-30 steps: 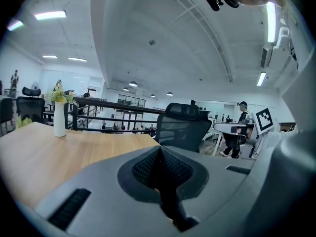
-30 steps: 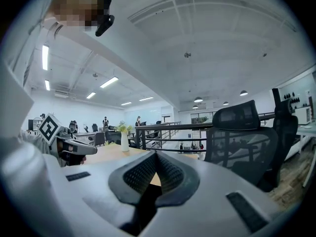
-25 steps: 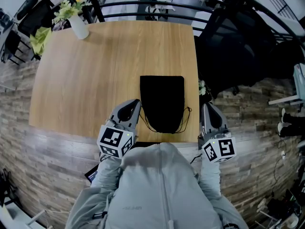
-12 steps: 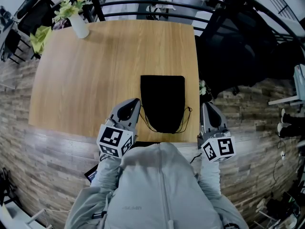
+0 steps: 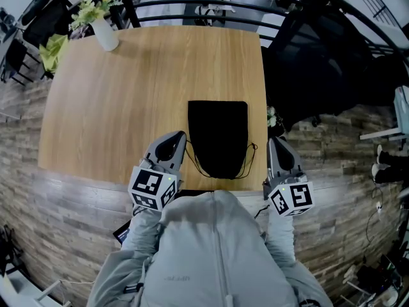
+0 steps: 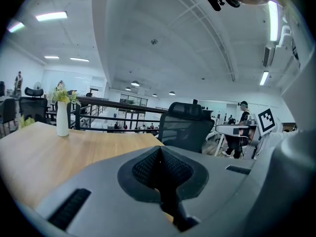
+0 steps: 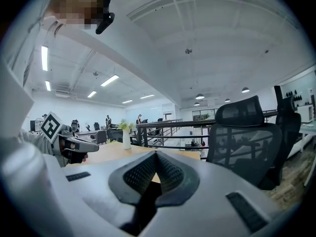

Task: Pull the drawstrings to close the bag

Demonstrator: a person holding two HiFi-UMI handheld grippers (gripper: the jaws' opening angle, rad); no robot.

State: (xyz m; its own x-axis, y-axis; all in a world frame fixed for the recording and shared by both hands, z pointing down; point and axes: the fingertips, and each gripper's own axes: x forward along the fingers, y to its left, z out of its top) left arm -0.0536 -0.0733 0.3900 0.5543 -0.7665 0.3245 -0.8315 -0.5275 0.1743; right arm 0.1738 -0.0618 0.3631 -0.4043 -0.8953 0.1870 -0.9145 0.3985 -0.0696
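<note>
A black drawstring bag [image 5: 218, 135] lies flat on the wooden table [image 5: 128, 94], its mouth toward me, with thin black drawstrings [image 5: 250, 157] looping out at both near corners. My left gripper [image 5: 180, 135] rests just left of the bag's near end, jaws shut and empty. My right gripper [image 5: 275, 141] sits at the table's right edge beside the bag, also shut with nothing in it. In the left gripper view the left gripper [image 6: 159, 149] has its pads pressed together. In the right gripper view the right gripper [image 7: 156, 154] looks the same. Neither gripper view shows the bag.
A white vase with flowers [image 5: 104, 34] stands at the table's far left corner. A black mesh office chair [image 5: 319, 56] sits off the right side. A dark railing [image 5: 204, 5] runs behind the table. The table's near edge is close to my body.
</note>
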